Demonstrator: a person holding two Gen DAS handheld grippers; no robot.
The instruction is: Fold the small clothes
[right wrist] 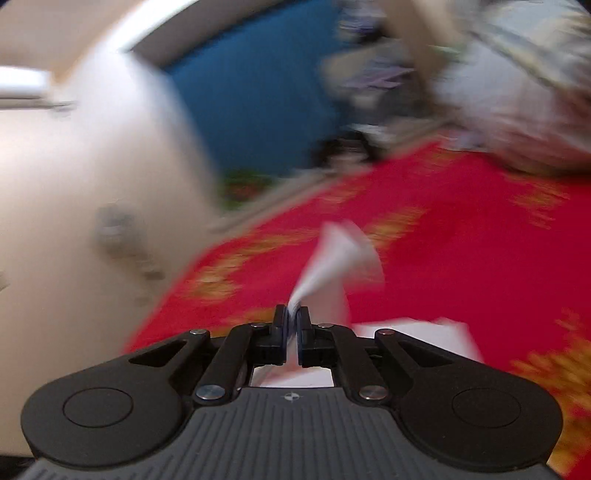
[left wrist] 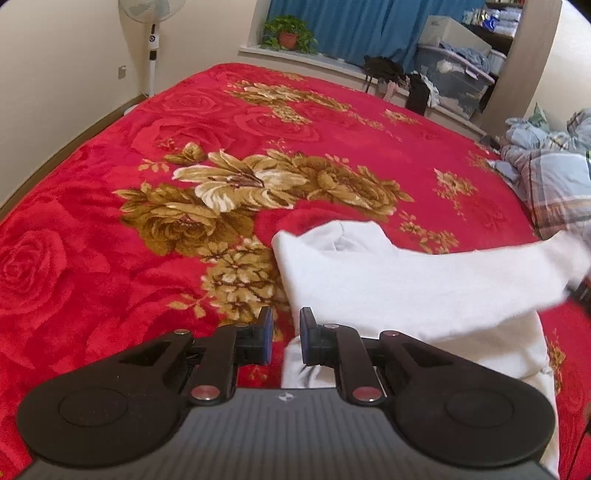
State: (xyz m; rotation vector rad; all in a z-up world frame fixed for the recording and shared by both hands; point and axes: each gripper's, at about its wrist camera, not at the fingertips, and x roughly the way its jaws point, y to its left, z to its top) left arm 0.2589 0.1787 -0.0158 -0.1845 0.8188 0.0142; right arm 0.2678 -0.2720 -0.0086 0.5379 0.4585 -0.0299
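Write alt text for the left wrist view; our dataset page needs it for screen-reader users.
The open left gripper hovers at the near edge of a white garment lying on a red floral blanket. A fan, potted plant and blue curtain stand behind the bed.

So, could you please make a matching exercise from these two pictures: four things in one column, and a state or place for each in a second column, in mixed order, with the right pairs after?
Column 1
1. left gripper
2. right gripper
3. potted plant
4. plaid bedding

Column 2
A. on the window ledge, before the blue curtain
B. shut on white cloth
C. bunched at the right edge of the red floral blanket
D. open, at the edge of the white garment

Pairs: 1-D, 2-B, 3-A, 4-C
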